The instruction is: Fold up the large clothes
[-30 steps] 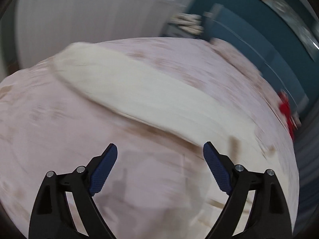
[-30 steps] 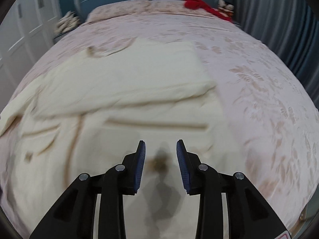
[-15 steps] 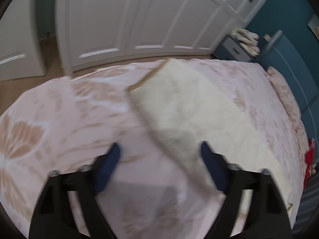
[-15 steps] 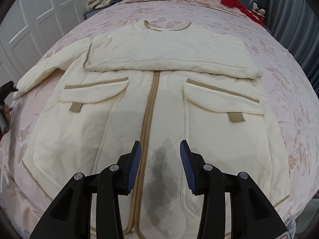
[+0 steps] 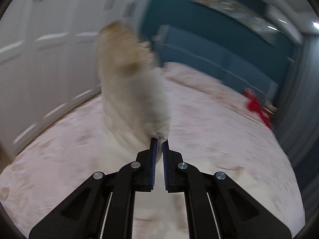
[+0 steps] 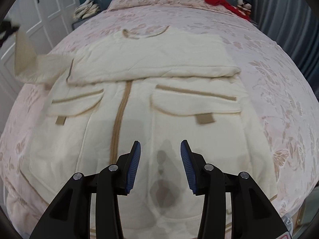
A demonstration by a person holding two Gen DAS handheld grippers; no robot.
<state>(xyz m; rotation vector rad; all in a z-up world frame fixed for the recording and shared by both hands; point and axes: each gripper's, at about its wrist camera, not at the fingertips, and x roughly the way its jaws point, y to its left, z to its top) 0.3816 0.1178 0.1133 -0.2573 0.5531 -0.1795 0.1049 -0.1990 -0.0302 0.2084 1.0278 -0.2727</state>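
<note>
A cream padded coat (image 6: 151,75) with tan trim and two flap pockets lies front up on the bed; one sleeve is folded across its chest. My left gripper (image 5: 159,140) is shut on the other sleeve (image 5: 131,79), and the blurred cloth hangs up in front of it. In the right wrist view that sleeve (image 6: 26,59) rises off the bed at the left edge towards the dark left gripper (image 6: 8,29). My right gripper (image 6: 160,145) hovers open over the coat's lower front, nothing between its fingers.
The pink flowered bedspread (image 6: 279,79) covers the whole bed. A red soft toy (image 6: 219,0) lies by the pillows at the blue headboard (image 5: 219,55). White wardrobe doors (image 5: 39,59) stand to the left, grey curtains (image 6: 289,10) to the right. A nightstand pile (image 6: 86,9) sits at the back left.
My left gripper went from wide open around the sleeve end to shut on it and lifted it off the bed. The right gripper pulled back a little and widened slightly.
</note>
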